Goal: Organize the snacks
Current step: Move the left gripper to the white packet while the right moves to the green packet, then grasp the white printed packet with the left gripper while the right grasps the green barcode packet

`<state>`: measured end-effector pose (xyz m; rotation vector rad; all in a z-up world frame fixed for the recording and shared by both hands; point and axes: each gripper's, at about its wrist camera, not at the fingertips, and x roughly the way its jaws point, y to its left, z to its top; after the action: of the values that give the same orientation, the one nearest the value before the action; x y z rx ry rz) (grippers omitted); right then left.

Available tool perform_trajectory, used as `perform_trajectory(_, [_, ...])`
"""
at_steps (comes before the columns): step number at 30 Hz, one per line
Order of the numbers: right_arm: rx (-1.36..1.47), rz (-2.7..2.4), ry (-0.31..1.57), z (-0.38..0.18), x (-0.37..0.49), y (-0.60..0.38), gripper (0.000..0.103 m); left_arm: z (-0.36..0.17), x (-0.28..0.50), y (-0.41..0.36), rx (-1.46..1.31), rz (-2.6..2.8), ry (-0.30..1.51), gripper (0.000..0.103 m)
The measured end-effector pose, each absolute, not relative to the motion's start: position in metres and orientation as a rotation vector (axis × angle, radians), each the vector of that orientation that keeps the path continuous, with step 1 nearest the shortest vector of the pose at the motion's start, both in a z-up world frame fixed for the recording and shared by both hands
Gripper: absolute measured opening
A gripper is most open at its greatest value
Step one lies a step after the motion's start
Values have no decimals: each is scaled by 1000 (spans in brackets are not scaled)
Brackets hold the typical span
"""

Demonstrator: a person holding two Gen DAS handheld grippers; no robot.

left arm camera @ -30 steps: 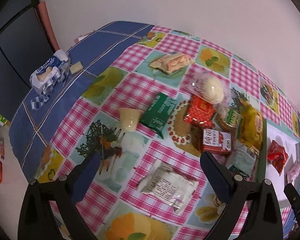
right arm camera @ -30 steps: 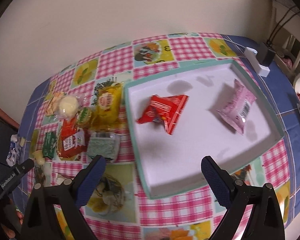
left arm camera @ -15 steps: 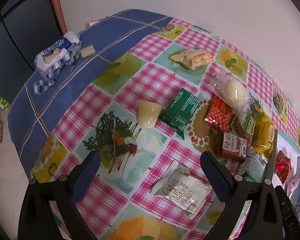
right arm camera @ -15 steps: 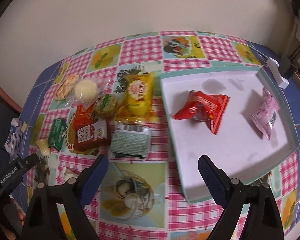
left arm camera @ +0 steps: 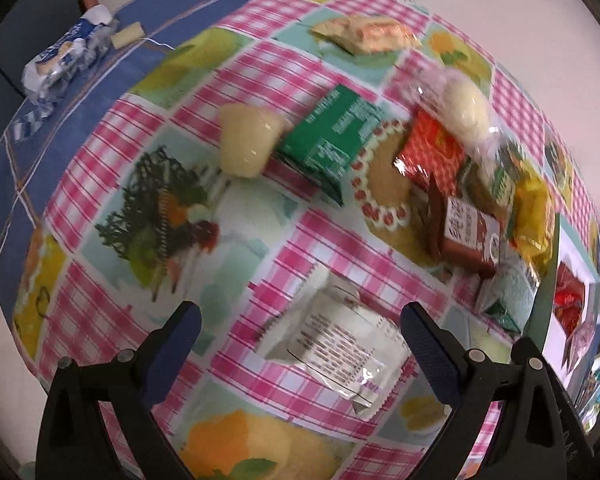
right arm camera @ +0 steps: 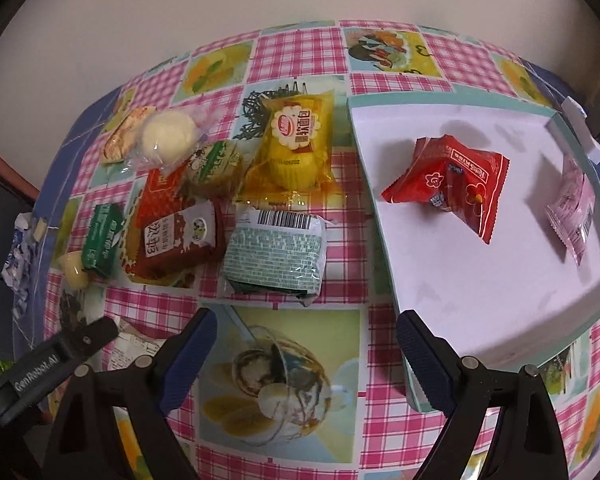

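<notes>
Quick read on where this could go sideways. Using the white tray [right arm camera: 480,280] with the teal rim as the anchor: two snacks already sit inside it, a red packet [right arm camera: 448,184] near the middle and a pink packet [right arm camera: 572,208] toward its far right wall. Everything else is piled on the checked tablecloth [right arm camera: 284,360] just left of the tray.

The right gripper [right arm camera: 306,340] hangs wide open with nothing in it, aimed down at the pale green brick-pattern pack [right arm camera: 276,252], which lies just left of the tray's near corner. The left gripper [left arm camera: 300,332] is also spread wide and empty, with the white printed pouch [left arm camera: 332,348] lying between its fingers but not pinched, as far as I can tell.

Risks, as I see them:
- That green pack is touching the brown carton [right arm camera: 180,236] on its left, so a finger coming down on that side could land on the carton or shove it.
- The right finger sits almost over the tray's rim; clipping it could jolt the tray.
- The white pouch looks flat and slick, so it may slide out rather than lift.
- Both claws are near each other, so a bump is possible.
</notes>
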<state>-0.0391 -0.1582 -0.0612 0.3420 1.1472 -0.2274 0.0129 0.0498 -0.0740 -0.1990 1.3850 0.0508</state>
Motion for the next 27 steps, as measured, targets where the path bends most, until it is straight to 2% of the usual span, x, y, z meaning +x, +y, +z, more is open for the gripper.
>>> perform_trajectory(11, [352,-234,1147,-60,-39,-159,93,-96,0,19,-177,-46,1476,99])
perform_trajectory(14, [355,-236,1145,-60,-39,-160,93,-99,-4,9,-142,-50,1485,94])
perform_trajectory(16, [357,-238,1141,-59,-38,-161,93,-99,-8,2,-129,-55,1474,85])
perform_trajectory(20, [365,-235,1131,-58,-35,-161,91,-98,-8,-4,-128,-65,1461,80])
perform_trajectory(23, [375,-225,1125,-58,-31,-161,86,-91,-1,-6,-151,-74,1444,67])
perform_trajectory(27, [375,-206,1108,-54,-24,-160,83,-90,6,-12,-128,-66,1431,66])
